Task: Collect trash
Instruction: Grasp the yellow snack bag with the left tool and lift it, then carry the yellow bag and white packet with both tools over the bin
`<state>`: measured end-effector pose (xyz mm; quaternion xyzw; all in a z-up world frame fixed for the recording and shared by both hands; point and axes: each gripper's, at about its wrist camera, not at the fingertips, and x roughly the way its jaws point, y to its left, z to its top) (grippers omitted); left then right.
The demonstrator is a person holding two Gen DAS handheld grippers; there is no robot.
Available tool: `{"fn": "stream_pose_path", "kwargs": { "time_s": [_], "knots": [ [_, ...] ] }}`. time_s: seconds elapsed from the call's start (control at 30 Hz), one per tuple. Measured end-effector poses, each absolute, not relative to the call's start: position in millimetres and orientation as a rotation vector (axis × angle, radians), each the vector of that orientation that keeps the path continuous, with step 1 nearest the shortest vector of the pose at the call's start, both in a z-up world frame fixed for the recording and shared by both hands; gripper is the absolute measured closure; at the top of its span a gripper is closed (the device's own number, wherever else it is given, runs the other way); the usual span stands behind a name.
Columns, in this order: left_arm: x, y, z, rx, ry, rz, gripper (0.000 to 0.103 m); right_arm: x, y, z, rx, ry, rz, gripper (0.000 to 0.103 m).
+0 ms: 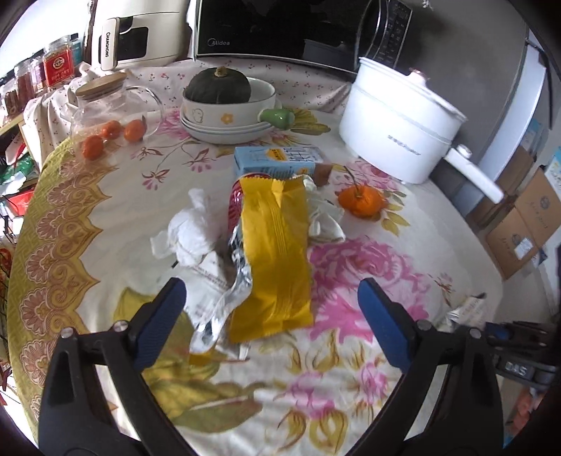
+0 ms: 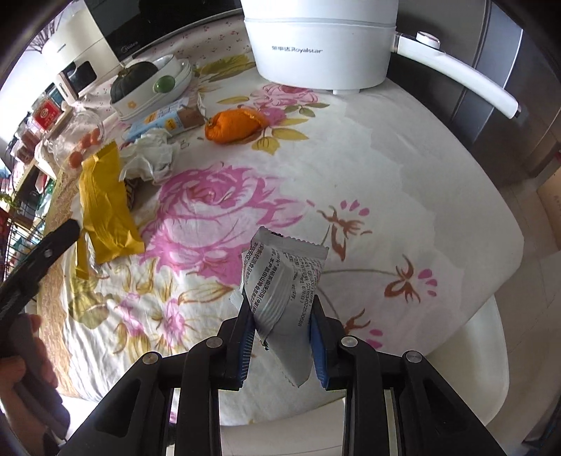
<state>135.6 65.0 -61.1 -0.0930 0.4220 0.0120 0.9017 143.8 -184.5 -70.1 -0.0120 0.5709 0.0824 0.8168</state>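
My left gripper [image 1: 271, 296] is open, its jaws wide on either side of the near end of a yellow snack wrapper [image 1: 275, 256] lying on the floral tablecloth. A silver foil wrapper [image 1: 228, 298] and crumpled white tissue [image 1: 191, 228] lie beside it on the left, more tissue [image 1: 324, 217] on the right. A blue carton [image 1: 277, 159] lies beyond. My right gripper [image 2: 280, 315] is shut on a silver printed wrapper [image 2: 280, 280], held above the table's near edge. The yellow wrapper [image 2: 105, 207] and tissue [image 2: 150, 158] show at left there.
A white electric pot [image 1: 396, 126] stands at the back right, with a tangerine [image 1: 361, 200] in front of it. A bowl stack [image 1: 228, 119] holds a dark squash. A glass jar [image 1: 105, 105] and small oranges sit at back left. A microwave [image 1: 280, 31] is behind. Boxes [image 1: 519, 228] stand on the right floor.
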Motion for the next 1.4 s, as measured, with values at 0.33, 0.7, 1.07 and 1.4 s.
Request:
{"fn": "stream_pose_path", "kwargs": {
  "time_s": [0.33, 0.7, 1.07, 1.4],
  "knots": [
    [160, 44, -95, -0.118, 0.914, 0.133, 0.025, 161, -211, -70, -0.002, 1.221, 0.147, 0.074],
    [149, 57, -79, -0.207, 0.926, 0.014, 0.055, 153, -223, -59, 0.018, 1.198, 0.137, 0.073],
    [107, 58, -45, -0.318, 0.934, -0.164, 0.055, 119, -237, -31, 0.037, 1.153, 0.162, 0.074],
    [67, 3, -27, -0.237, 0.939, -0.360, 0.055, 82, -274, -11, 0.026, 1.118, 0.138, 0.073]
  ]
}}
